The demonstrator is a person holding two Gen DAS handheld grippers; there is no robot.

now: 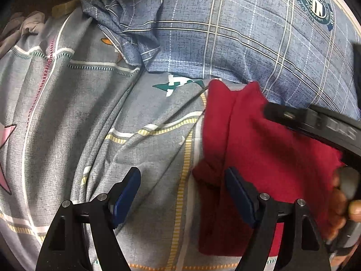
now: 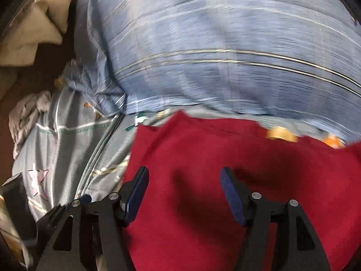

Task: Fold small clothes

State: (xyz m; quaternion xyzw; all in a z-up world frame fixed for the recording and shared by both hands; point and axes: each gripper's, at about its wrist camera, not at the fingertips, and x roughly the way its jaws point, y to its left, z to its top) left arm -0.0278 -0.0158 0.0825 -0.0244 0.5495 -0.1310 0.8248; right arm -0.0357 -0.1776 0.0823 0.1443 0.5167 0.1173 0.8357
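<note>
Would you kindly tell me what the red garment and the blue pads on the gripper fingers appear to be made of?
Red garment: seemingly a soft knit or fleece-like fabric, matte, with a fuzzy surface and limp folds. Blue pads on the gripper fingers: probably rubber or a soft plastic, matte; one in the right wrist view shows fine ridges, though blur leaves this uncertain.

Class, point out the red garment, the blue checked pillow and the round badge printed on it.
red garment (image 2: 225, 153): right wrist view, flat middle.
blue checked pillow (image 1: 225, 45): left wrist view, front face.
round badge (image 1: 314, 1): left wrist view, its centre.
</note>
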